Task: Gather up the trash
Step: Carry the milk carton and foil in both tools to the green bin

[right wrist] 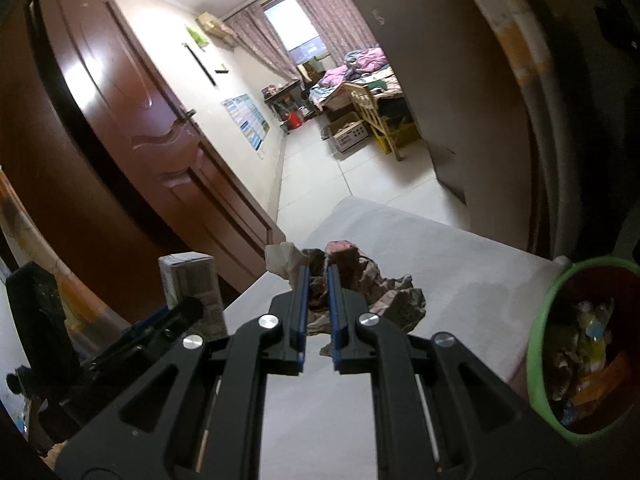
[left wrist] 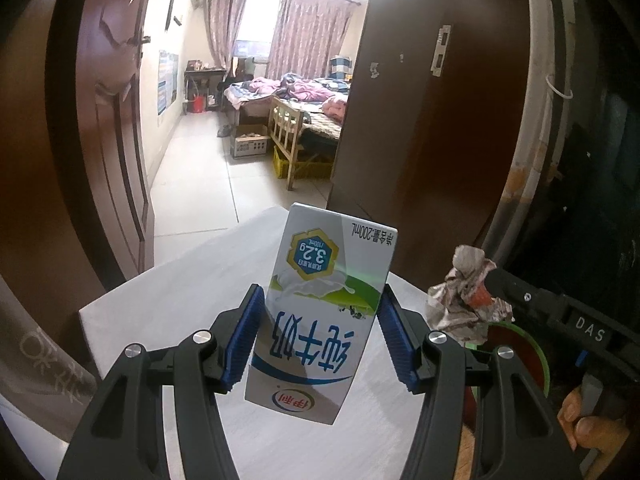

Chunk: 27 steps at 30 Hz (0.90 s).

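Currently the milk carton is clamped upside down in the left gripper, and crumpled paper is pinched in the right gripper, above the white table. Loose paper may be dropped short of the green-rimmed bin.

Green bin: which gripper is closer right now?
Right. The right gripper, shut on crumpled paper, sits just beside the green bin. The left gripper, holding the milk carton, is farther, beyond the right one.
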Available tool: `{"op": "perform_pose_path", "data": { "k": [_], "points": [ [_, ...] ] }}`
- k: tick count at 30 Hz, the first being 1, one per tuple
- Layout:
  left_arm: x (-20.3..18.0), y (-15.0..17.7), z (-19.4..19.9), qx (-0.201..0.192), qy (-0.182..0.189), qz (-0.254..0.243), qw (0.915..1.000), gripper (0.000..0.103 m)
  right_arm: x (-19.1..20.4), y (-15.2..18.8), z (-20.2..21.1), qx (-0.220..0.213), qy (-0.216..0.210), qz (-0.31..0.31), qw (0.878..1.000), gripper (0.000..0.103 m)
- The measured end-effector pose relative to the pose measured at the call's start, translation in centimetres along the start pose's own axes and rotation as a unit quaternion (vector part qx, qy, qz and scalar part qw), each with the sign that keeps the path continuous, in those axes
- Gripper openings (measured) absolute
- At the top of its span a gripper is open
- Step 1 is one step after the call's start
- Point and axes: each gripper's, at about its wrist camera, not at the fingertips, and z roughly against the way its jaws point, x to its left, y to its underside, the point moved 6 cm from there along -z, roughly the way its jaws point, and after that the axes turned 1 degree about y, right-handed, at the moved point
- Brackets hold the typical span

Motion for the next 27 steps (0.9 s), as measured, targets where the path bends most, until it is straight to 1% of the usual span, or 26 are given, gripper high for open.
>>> {"op": "perform_pose_path", "data": {
  "k": [12, 16, 20, 23, 27],
  "points": [
    [-1.1, 0.0, -0.6, 0.011, 0.01, -0.011, 0.9998, 0.055, -4.8, -0.4, 2.5, -0.02, 0.038, -0.044, 0.998, 0.01],
    [-2.0, -0.1, -0.9, 0.016, 0.016, -0.015, 0.9996, 0.055, -5.6, -0.4, 2.8, -0.022, 0.043, -0.051, 0.998, 0.01],
    [-3.2, 0.2, -1.1, 0.021, 0.028, -0.025, 0.9991, 0.055, -6.4, 0.0, 2.7, -0.015, 0.046, -0.068, 0.997, 0.01],
    [-4.0, 0.6, -1.1, 0.025, 0.034, -0.041, 0.9983, 0.055, -6.6, 0.0, 3.0, -0.018, 0.049, -0.068, 0.996, 0.01],
    [-5.0, 1.0, -1.5, 0.035, 0.046, -0.048, 0.9972, 0.055, -7.5, -0.2, 3.7, -0.025, 0.047, -0.08, 0.995, 0.01]
  ]
}}
